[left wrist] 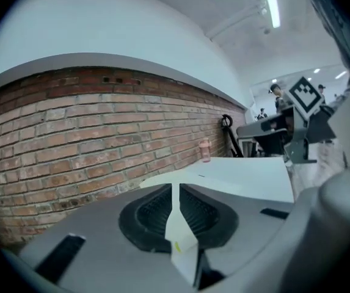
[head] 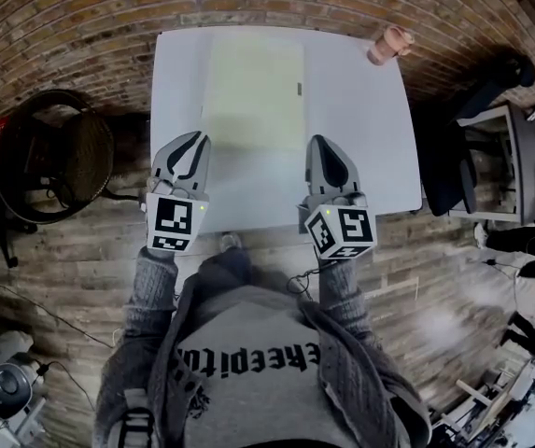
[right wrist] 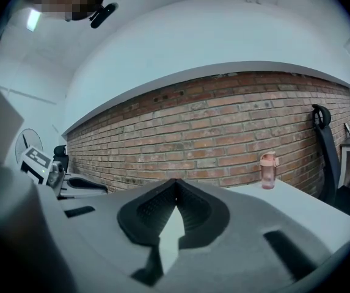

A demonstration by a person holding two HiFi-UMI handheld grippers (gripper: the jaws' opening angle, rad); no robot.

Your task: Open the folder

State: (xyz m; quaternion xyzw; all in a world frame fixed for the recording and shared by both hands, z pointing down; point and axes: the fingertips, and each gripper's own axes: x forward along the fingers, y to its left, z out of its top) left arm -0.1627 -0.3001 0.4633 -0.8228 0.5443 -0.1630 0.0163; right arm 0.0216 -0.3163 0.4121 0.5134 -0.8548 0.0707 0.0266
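A pale yellow-green folder (head: 253,91) lies flat and closed in the middle of the white table (head: 370,129). Both grippers hover over the table's near edge, short of the folder. My left gripper (head: 195,138) is off the folder's near left corner. In the left gripper view its pads (left wrist: 156,215) stand together with only a thin slit between them and nothing held. My right gripper (head: 323,141) sits off the folder's near right corner. Its tips (right wrist: 175,183) meet and hold nothing.
A pink bottle (head: 389,43) stands at the table's far right corner, also seen as the pink bottle (right wrist: 267,170) against the brick wall. A black office chair (head: 477,129) and a desk are right of the table. A round dark fan (head: 57,152) stands on the floor to the left.
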